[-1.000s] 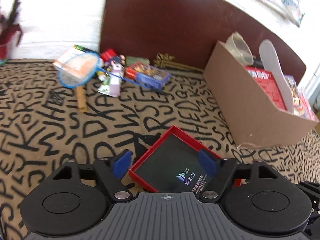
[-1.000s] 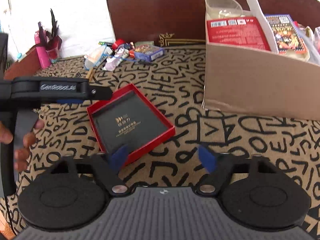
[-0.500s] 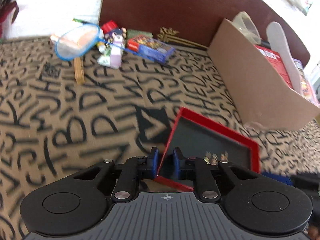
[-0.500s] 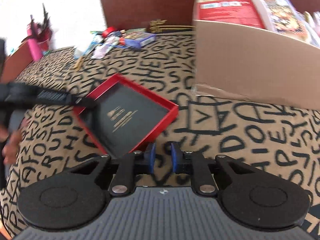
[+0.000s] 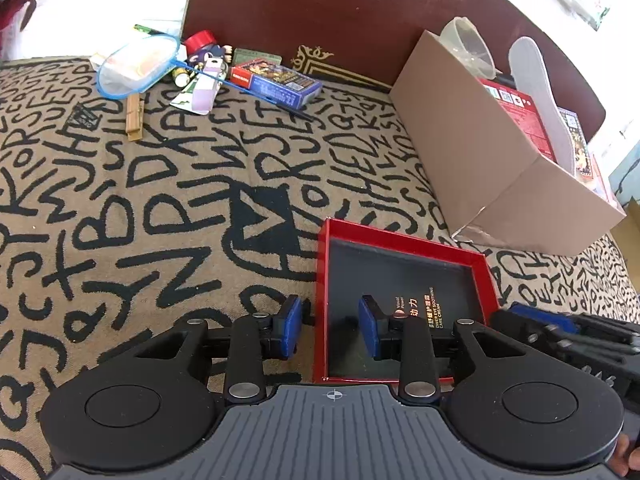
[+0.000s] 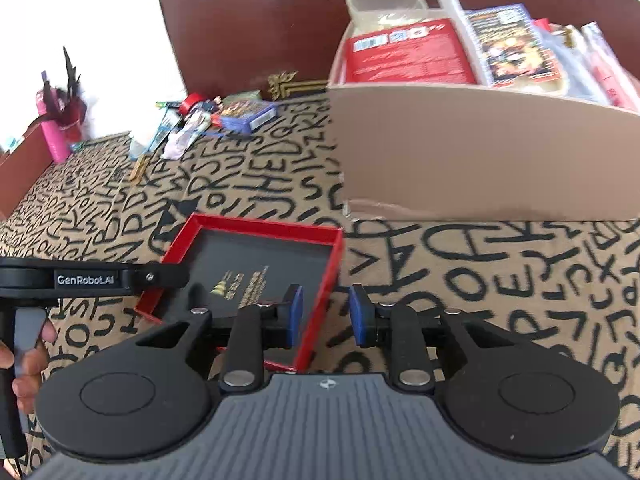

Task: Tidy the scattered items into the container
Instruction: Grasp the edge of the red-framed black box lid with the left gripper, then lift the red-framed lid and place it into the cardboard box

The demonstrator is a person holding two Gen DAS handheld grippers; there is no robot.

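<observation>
A shallow red tray with a black inside lies flat on the lettered cloth, in front of the cardboard box. My left gripper straddles the tray's left wall. Its jaws are opening and the blue pads stand off the wall. My right gripper straddles the tray's right wall. Its jaws are opening too, with gaps on both sides. The box holds a red packet, card boxes, a clear tub and a white paddle. Each view shows the other gripper at its edge.
Loose items lie at the far edge by the brown headboard: a blue net, a blue card box, a wooden peg, a red cap and small packets. A hand holds the left gripper. A pink bottle stands far left.
Both grippers went from wide apart to nearly shut on the tray's walls, then parted partway. The tray turned on the cloth and both grippers came in closer over it.
</observation>
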